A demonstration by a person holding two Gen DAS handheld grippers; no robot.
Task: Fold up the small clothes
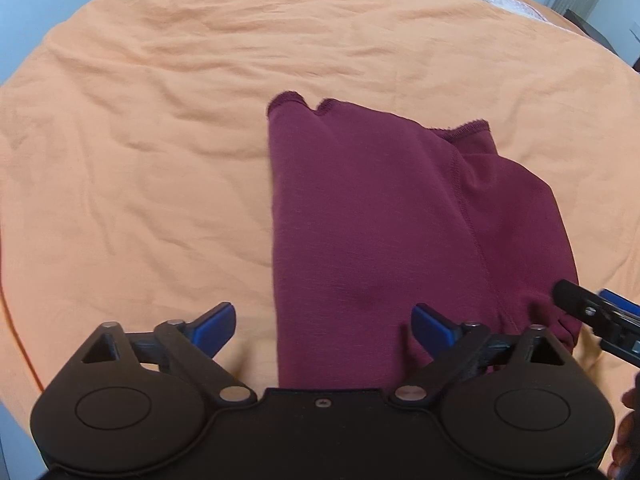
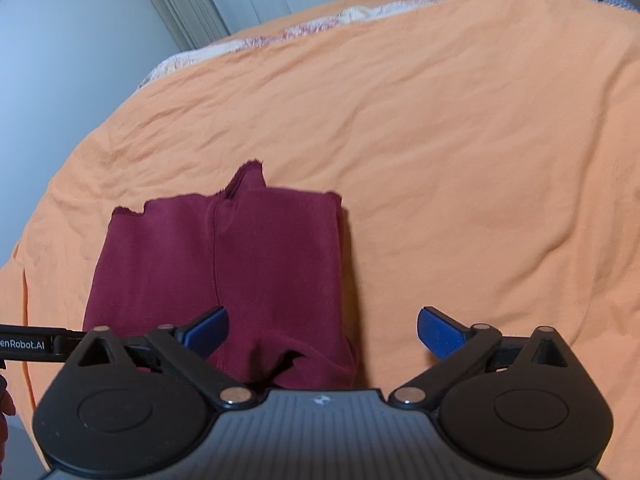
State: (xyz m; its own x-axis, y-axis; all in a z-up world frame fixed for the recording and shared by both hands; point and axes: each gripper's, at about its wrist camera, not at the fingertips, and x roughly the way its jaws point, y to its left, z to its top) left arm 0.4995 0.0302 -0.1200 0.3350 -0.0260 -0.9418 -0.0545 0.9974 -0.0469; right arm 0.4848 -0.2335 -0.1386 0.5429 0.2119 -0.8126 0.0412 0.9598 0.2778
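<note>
Maroon garment (image 1: 372, 216) lies folded on orange bedsheet (image 1: 140, 120), seam running lengthwise, near edge bunched. Left gripper (image 1: 323, 330): jaws wide, holding nothing, above garment's near left edge. Right gripper (image 2: 323, 334): jaws wide, empty, over its near right corner.

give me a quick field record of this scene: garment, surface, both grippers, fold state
garment: maroon garment, small, lying flat
surface: orange bedsheet, wrinkled
fold state: partly folded, layers overlapping, stitched hems at the far end
left hand-held gripper: open, over the garment's near edge, holding nothing
right hand-held gripper: open, at the garment's near right corner, holding nothing
background: patterned bedding at the far edge of the bed
</note>
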